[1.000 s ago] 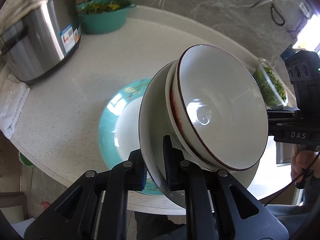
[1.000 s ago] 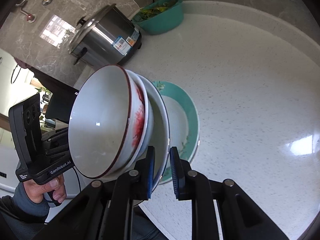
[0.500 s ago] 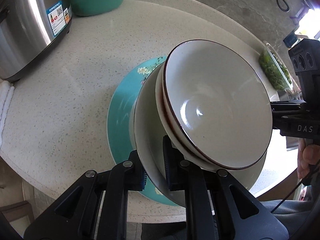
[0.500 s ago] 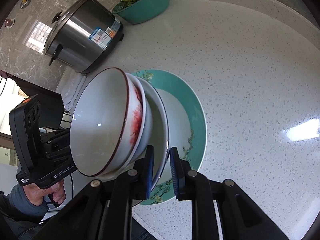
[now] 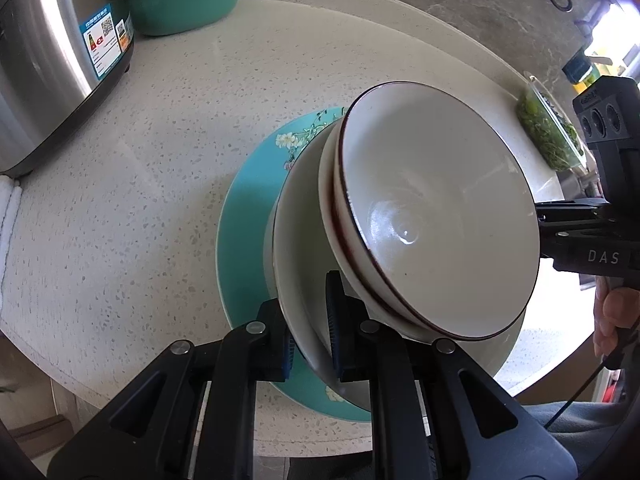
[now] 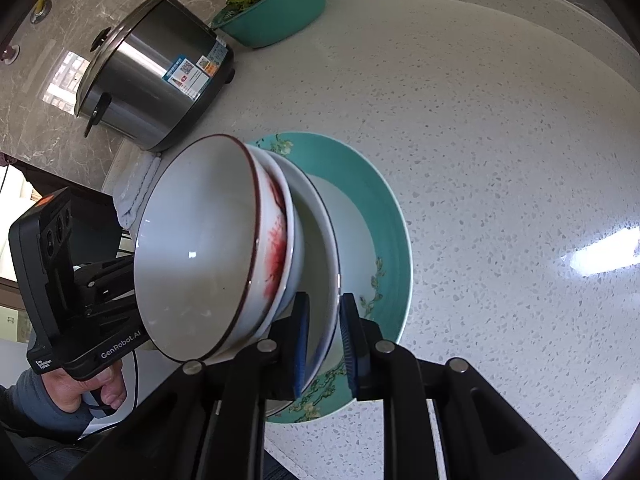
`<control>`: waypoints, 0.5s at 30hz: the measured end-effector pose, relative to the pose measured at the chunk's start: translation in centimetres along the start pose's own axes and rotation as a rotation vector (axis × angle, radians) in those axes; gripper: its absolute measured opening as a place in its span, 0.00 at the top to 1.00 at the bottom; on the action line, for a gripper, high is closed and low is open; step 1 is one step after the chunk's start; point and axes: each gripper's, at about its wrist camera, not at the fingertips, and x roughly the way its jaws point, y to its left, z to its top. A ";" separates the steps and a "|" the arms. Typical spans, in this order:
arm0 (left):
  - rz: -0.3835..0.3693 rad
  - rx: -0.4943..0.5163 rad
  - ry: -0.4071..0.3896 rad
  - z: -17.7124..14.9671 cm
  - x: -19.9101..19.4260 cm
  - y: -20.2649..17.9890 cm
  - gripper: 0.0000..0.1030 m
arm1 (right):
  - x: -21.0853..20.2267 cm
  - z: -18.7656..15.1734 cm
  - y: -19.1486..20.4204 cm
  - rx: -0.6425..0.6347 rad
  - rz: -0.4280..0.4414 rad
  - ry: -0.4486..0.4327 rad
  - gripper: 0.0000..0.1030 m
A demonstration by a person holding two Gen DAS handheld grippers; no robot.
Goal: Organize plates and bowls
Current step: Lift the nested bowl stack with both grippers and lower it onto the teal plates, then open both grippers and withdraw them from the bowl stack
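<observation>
A stack of white dishes sits low over a teal floral plate (image 5: 248, 216) on the counter. The stack is a wide white bowl (image 5: 296, 240) at the bottom with red-rimmed bowls (image 5: 436, 216) nested in it. My left gripper (image 5: 310, 320) is shut on the near rim of the wide bowl. My right gripper (image 6: 324, 332) is shut on its opposite rim (image 6: 320, 264). The teal plate (image 6: 384, 216) and red-rimmed bowls (image 6: 200, 240) also show in the right wrist view. Whether the stack touches the plate is hidden.
A steel cooker (image 6: 156, 68) and a teal basin of greens (image 6: 280, 8) stand at the counter's back. A folded white cloth (image 6: 136, 188) lies beside the cooker. A clear container of greens (image 5: 548, 132) sits at the right. The counter edge (image 5: 120, 380) curves close by.
Both grippers have lowered the bowl stack toward the teal plate, and the stack now sits more centred and closer over it.
</observation>
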 end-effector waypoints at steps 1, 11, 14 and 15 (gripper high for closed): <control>-0.002 0.001 -0.003 0.0 0.0 0.0 0.89 | 0.0 -0.1 0.0 0.002 -0.001 -0.004 0.81; 0.000 -0.017 -0.035 -0.8 -1.5 -0.1 0.84 | -1.6 -1.3 0.0 0.034 0.005 -0.074 0.72; 0.021 -0.040 -0.053 -1.2 -3.4 0.0 0.69 | -3.4 -1.9 -0.2 0.038 -0.009 -0.094 0.57; 0.030 -0.046 -0.064 -1.4 -4.2 0.0 0.58 | -4.1 -2.2 -0.3 0.038 0.000 -0.105 0.51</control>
